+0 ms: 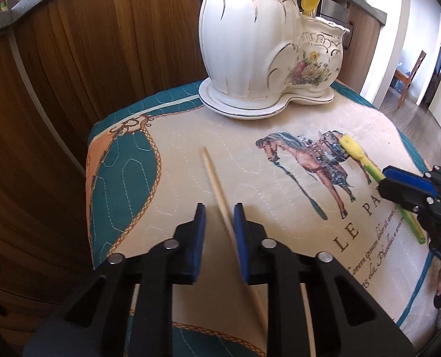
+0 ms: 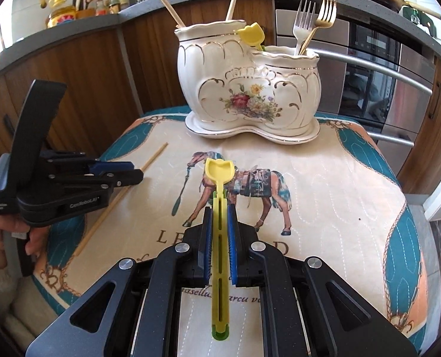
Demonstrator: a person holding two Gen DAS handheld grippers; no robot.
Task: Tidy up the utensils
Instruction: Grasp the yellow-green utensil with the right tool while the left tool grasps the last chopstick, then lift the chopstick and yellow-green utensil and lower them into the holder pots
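A white ceramic two-compartment utensil holder [image 2: 247,89] stands at the far edge of the mat; it also shows in the left wrist view [image 1: 250,44]. It holds two chopsticks, a yellow spoon and two forks [image 2: 312,20]. A wooden chopstick [image 1: 217,184] lies on the mat between the pads of my left gripper [image 1: 219,211], which is open around it. My right gripper [image 2: 219,211] is shut on the handle of a yellow tulip-shaped spoon [image 2: 219,175], which lies flat on the mat. That spoon also shows in the left wrist view [image 1: 354,151].
A quilted mat with a horse print [image 2: 324,184] covers the small table. Wooden cabinets [image 1: 101,44] stand behind and to the left. An oven [image 2: 378,68] is at the back right. The counter above carries bottles and jars [image 2: 101,0].
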